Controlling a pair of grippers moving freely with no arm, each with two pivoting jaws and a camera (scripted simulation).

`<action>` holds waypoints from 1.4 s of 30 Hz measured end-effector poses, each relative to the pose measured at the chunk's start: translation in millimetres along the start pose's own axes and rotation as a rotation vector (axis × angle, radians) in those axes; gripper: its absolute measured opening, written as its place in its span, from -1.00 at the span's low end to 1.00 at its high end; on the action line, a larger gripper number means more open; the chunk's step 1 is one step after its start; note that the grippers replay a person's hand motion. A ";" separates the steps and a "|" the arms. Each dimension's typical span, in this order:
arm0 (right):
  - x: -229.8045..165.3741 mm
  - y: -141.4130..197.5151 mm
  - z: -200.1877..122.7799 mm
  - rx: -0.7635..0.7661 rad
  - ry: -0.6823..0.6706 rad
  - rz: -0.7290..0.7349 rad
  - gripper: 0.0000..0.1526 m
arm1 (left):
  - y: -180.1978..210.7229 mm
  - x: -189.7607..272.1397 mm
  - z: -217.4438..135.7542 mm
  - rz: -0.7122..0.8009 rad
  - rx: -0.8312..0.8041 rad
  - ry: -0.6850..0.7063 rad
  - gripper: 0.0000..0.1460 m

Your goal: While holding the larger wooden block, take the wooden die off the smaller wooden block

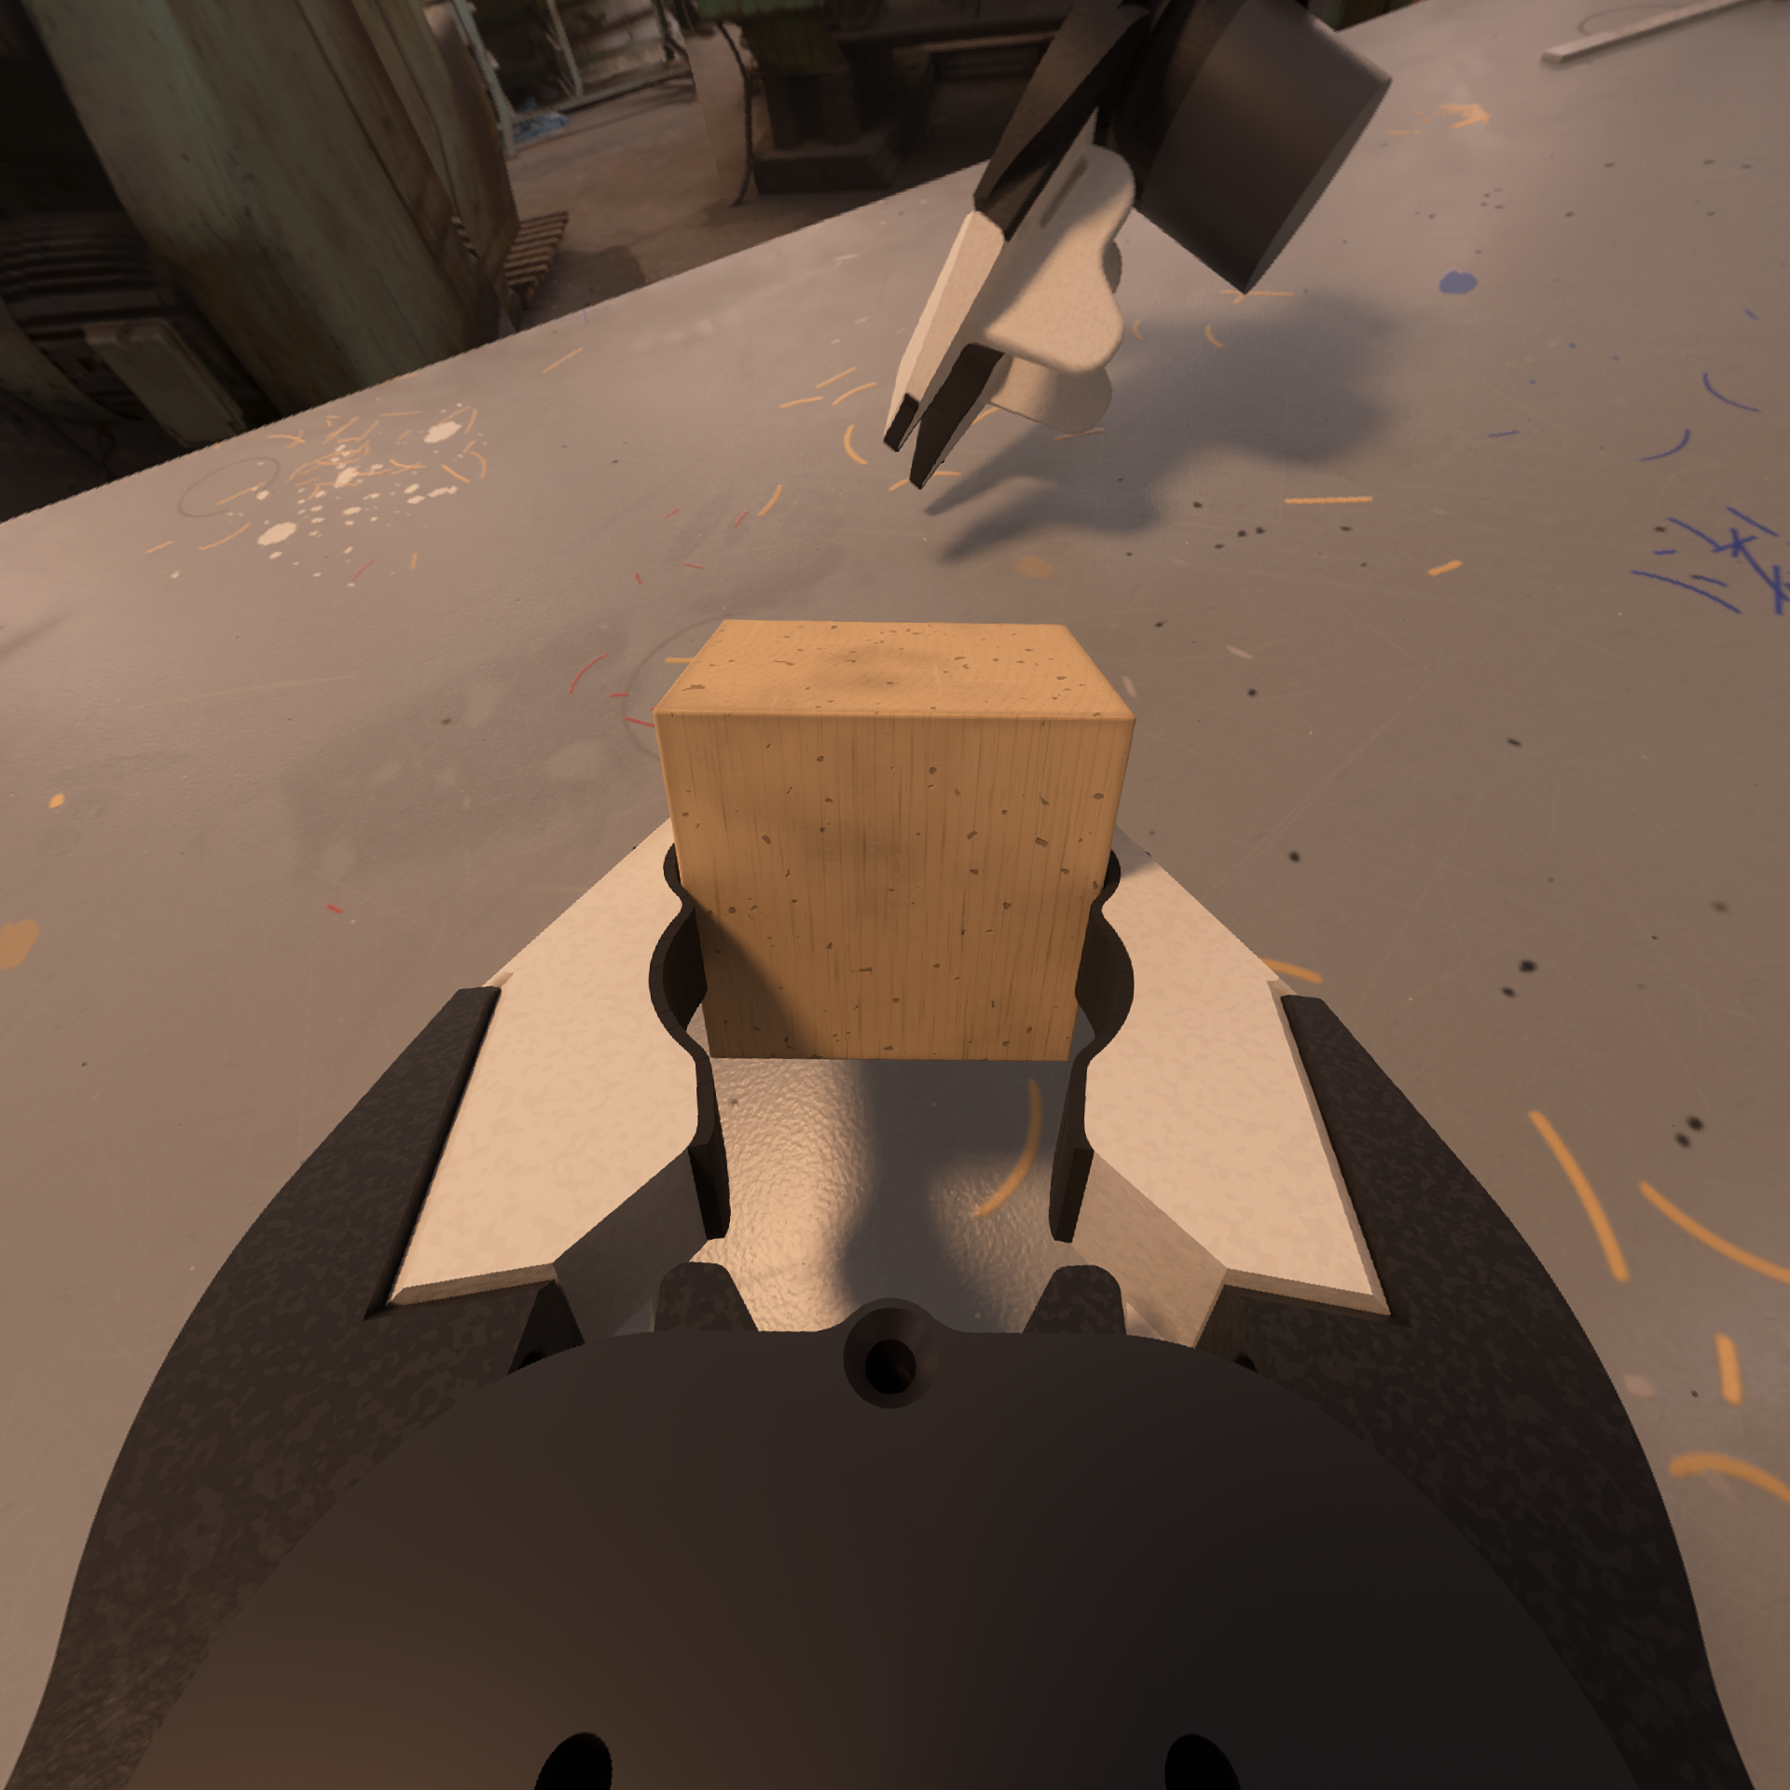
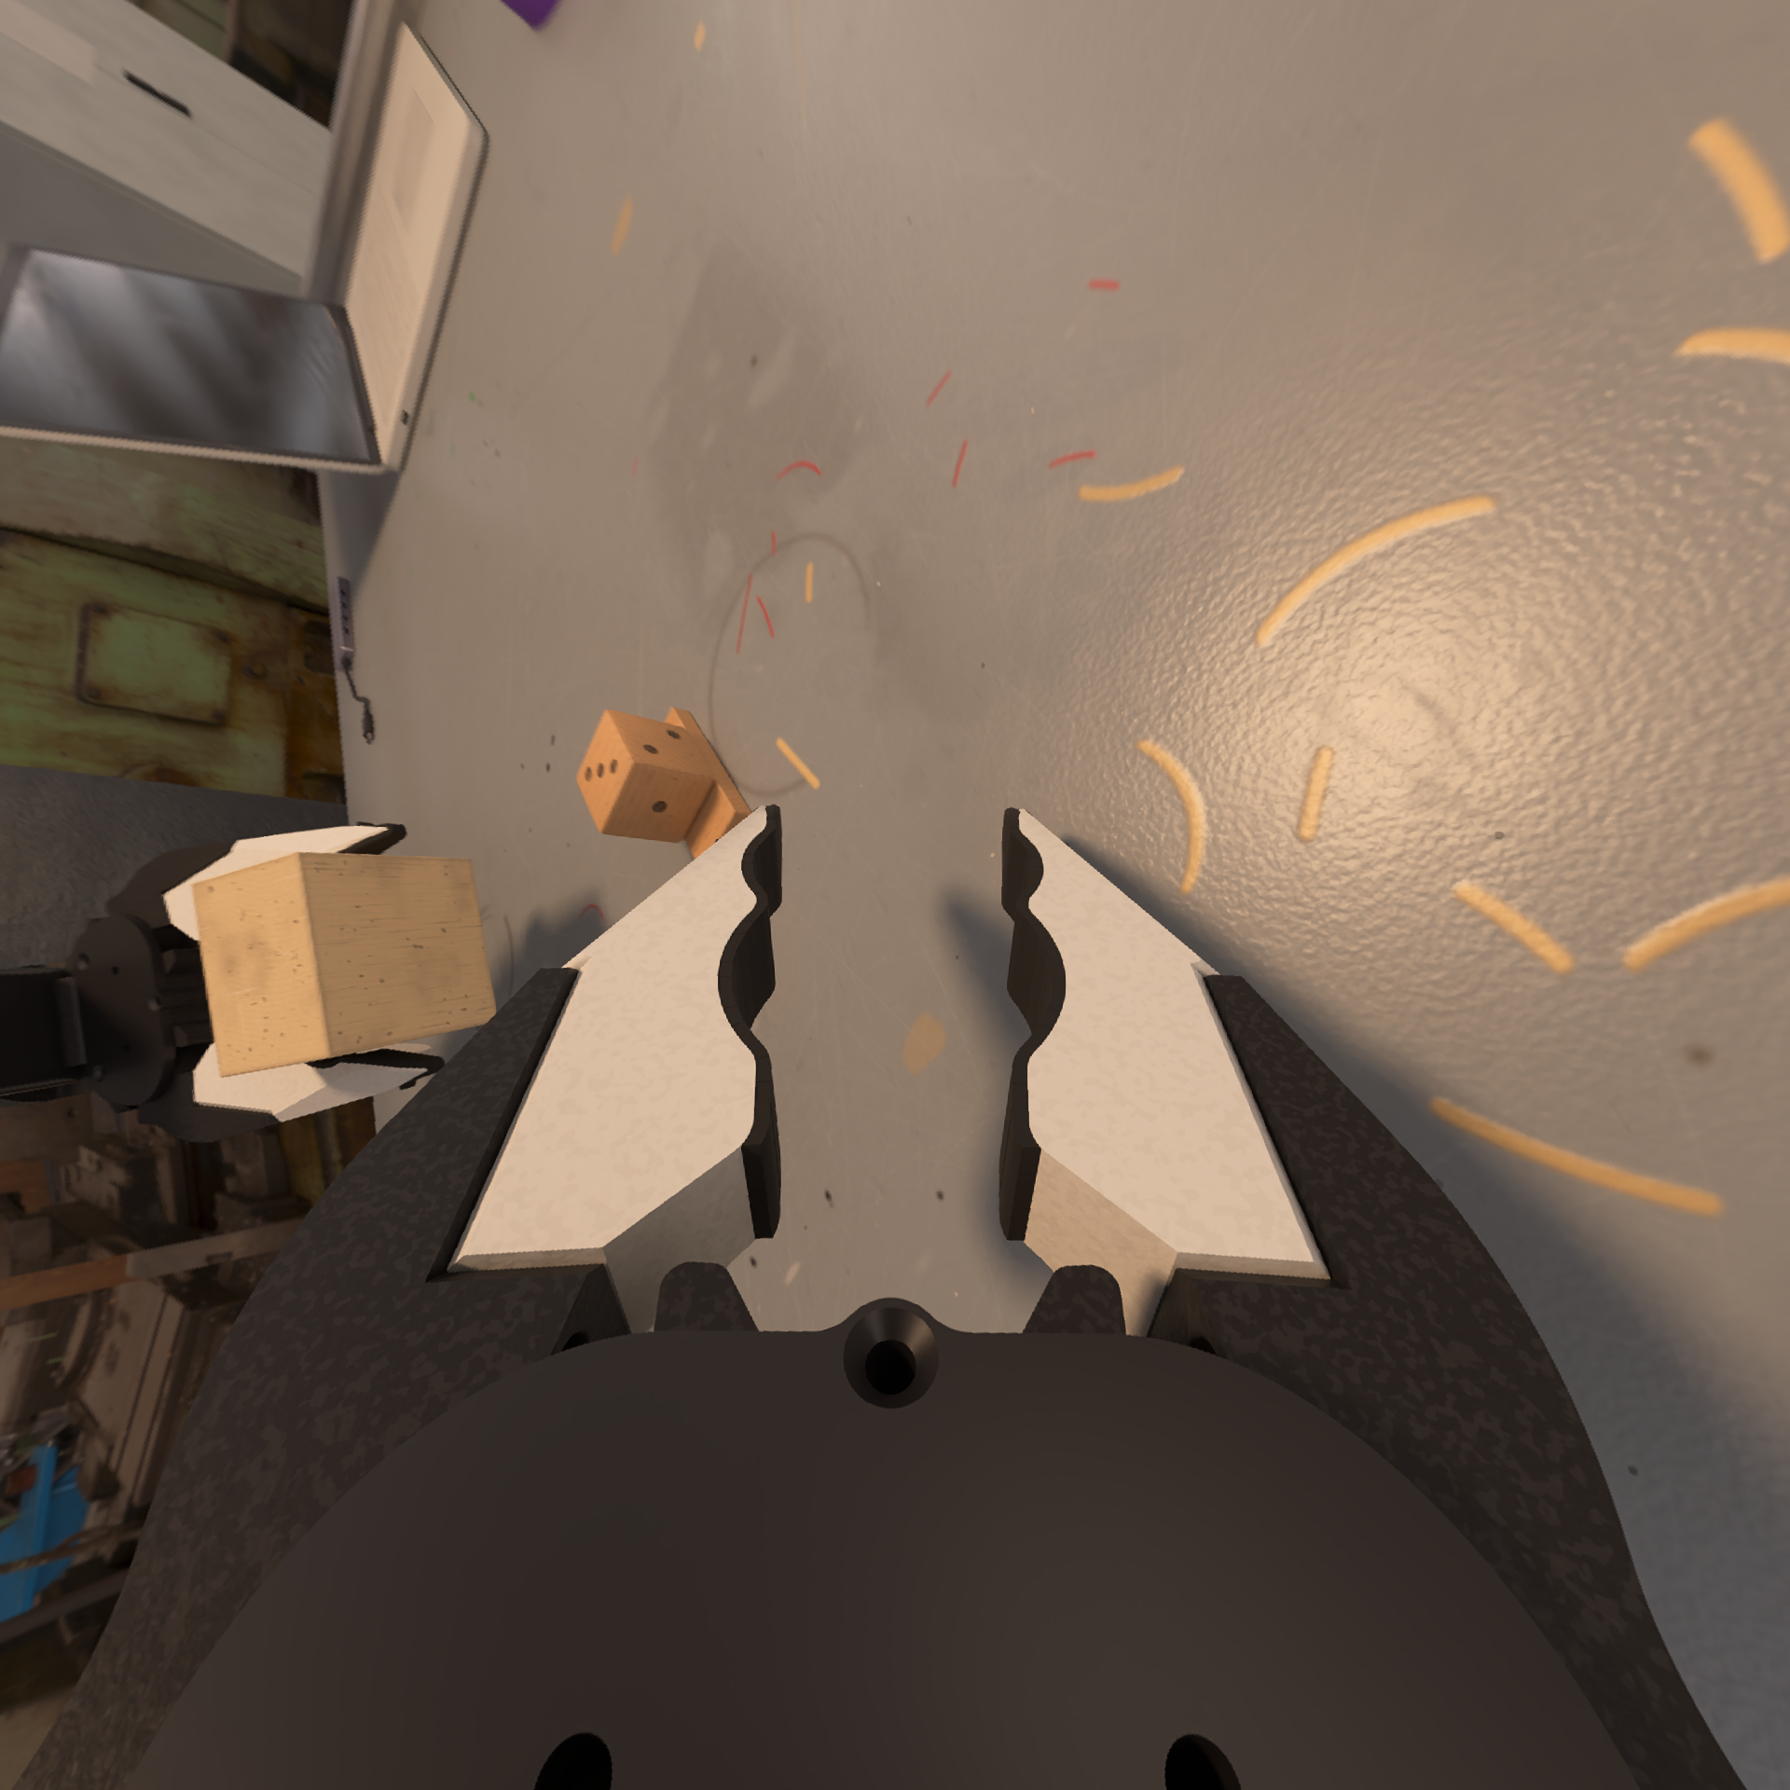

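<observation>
The left gripper [image 1: 891,954] is clamped on the larger wooden block [image 1: 891,872], a pale, speckled cube of light wood pinched by its two side faces between the white fingers, and it appears to hang clear of the grey, paint-flecked bench [image 1: 339,775], which fits the task's demand that this block be held throughout. Seen from the right wrist view, the same block [image 2: 339,959] sits off to the left at the bench edge, well apart from the work, so the other gripper has room. The right gripper [image 2: 891,833] hovers over the bench with its jaws spread and nothing between them, presumably to fit around the die. The small orange-brown wooden die [image 2: 644,775], with dark pips, rests on the smaller wooden block [image 2: 717,794], a darker flat piece mostly hidden beneath and behind it, just beyond the tip of one of the right gripper's fingers [image 2: 668,978]. The die lies to one side of the open gap, so the gripper likely needs to shift sideways before closing.
</observation>
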State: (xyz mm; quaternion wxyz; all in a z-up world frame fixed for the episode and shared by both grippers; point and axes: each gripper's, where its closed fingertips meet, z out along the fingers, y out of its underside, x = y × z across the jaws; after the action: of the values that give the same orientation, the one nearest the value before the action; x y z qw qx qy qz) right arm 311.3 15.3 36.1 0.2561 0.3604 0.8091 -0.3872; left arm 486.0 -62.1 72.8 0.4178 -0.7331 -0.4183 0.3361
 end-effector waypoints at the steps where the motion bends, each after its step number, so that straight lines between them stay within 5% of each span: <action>1: 1.7 2.1 3.5 -0.020 0.009 0.001 -0.40 | 0.7 1.0 1.0 0.002 -0.006 0.005 0.07; 6: -14.2 8.0 21.3 -0.068 -0.019 -0.070 -0.49 | 3.8 3.3 4.4 0.000 -0.025 0.024 0.07; 11: -46.0 5.8 20.9 -0.006 -0.003 -0.250 -1.00 | 6.6 2.0 4.3 -0.006 -0.036 0.025 0.07; 19: -60.6 10.4 14.7 0.005 0.006 -0.311 -0.77 | 7.2 -3.0 -1.6 -0.004 -0.037 -0.007 0.07; 26: -79.9 31.8 17.6 0.057 0.135 -0.746 -0.42 | 16.2 1.5 -20.8 -0.046 -0.049 -0.009 0.07; 32: -81.1 42.1 49.4 0.017 0.156 -0.920 -0.18 | 22.0 11.8 -30.4 -0.045 -0.062 -0.006 0.07; 37: -79.8 32.6 83.2 -0.066 0.088 -0.970 -0.21 | 22.4 11.7 -28.4 -0.037 -0.058 -0.009 0.07; 42: -90.0 26.2 92.5 -0.089 0.085 -1.084 -0.56 | 23.9 6.1 -29.2 -0.040 -0.056 -0.019 0.07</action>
State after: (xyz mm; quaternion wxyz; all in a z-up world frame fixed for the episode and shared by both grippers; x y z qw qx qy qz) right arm 399.2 -82.9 34.3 0.0019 -0.1044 0.9042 -0.4141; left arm 521.1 -73.5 63.0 0.3999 -0.7326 -0.4460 0.3231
